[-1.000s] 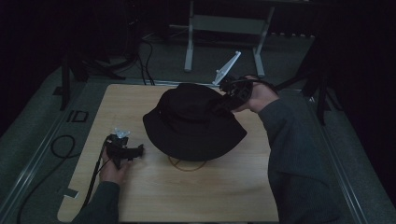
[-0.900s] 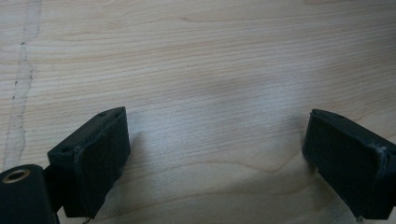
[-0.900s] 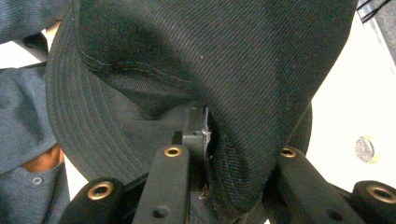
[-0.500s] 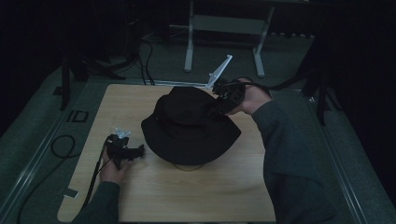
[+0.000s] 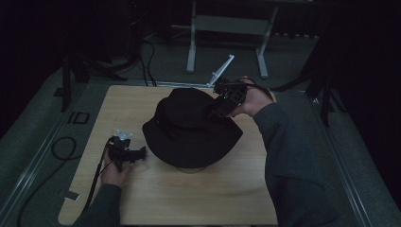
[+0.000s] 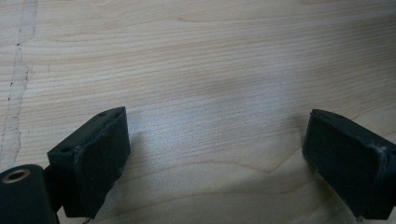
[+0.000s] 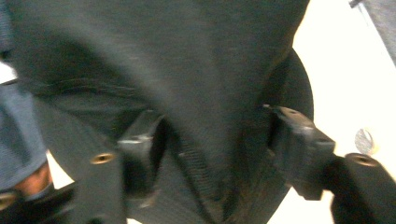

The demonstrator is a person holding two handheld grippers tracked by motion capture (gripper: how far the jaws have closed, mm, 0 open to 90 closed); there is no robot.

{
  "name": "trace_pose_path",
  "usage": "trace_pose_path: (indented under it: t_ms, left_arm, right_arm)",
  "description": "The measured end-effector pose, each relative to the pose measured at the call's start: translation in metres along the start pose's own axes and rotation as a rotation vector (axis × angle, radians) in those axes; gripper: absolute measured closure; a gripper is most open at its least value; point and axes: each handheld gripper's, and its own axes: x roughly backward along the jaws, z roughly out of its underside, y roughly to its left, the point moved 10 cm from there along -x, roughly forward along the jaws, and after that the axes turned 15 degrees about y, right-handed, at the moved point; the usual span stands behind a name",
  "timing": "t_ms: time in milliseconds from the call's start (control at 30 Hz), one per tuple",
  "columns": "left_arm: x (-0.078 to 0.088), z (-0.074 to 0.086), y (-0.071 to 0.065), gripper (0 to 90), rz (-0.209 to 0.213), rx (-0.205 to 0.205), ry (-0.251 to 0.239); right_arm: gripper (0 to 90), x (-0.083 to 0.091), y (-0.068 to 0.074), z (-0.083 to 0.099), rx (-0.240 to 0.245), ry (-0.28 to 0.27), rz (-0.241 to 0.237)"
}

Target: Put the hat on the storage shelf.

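Note:
A black bucket hat (image 5: 191, 127) lies crown up in the middle of the light wooden table (image 5: 222, 194). My right gripper (image 5: 217, 109) reaches in from the far right, at the hat's crown. In the right gripper view its jaws have just been opening. They stand apart on either side of a fold of hat (image 7: 187, 60) cloth, with gaps at both pads, so my right gripper (image 7: 215, 144) is open. My left gripper (image 5: 141, 153) rests on the table just left of the brim. It (image 6: 215, 140) is open over bare wood.
A tan cord (image 5: 189, 169) peeks out under the hat's near brim. A small round disc (image 7: 366, 140) lies on the table by the right jaw. Beyond the table stand a white frame (image 5: 191, 42) and a slanted white bar (image 5: 222, 71). A cable (image 5: 61, 146) loops on the floor at left.
The hat has settled lower and flatter onto the table, a little nearer. The right gripper's jaws have spread off the cloth. The left hand has stayed put.

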Motion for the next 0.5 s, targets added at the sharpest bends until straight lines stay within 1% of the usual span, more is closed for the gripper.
trace_pose_path:
  t_ms: [133,200,267,367,433,500]
  left_arm:
    - [0.0000,0.0000,0.0000,7.7,0.000,0.000,0.000]
    - [0.0000,0.0000,0.0000,7.7,0.000,0.000,0.000]
    - [0.0000,0.0000,0.0000,7.7,0.000,0.000,0.000]
    - [0.0000,0.0000,0.0000,7.7,0.000,0.000,0.000]
    - [0.0000,0.0000,0.0000,7.7,0.000,0.000,0.000]
    - [0.0000,0.0000,-0.0001,7.7,0.000,0.000,0.000]
  right_arm:
    - [22.9,-0.0018,-0.0014,0.0008,-0.015,0.005,0.017]
    - [19.1,-0.0022,-0.0009,0.0010,-0.008,0.007,0.024]
    - [15.1,-0.0021,0.0019,0.0014,0.005,0.008,0.018]
    - [12.4,-0.0010,0.0037,0.0046,0.002,0.018,0.020]
    - [12.1,0.0004,0.0032,0.0073,0.003,0.025,0.020]
    - [12.0,0.0027,0.0027,0.0088,0.001,0.020,0.024]
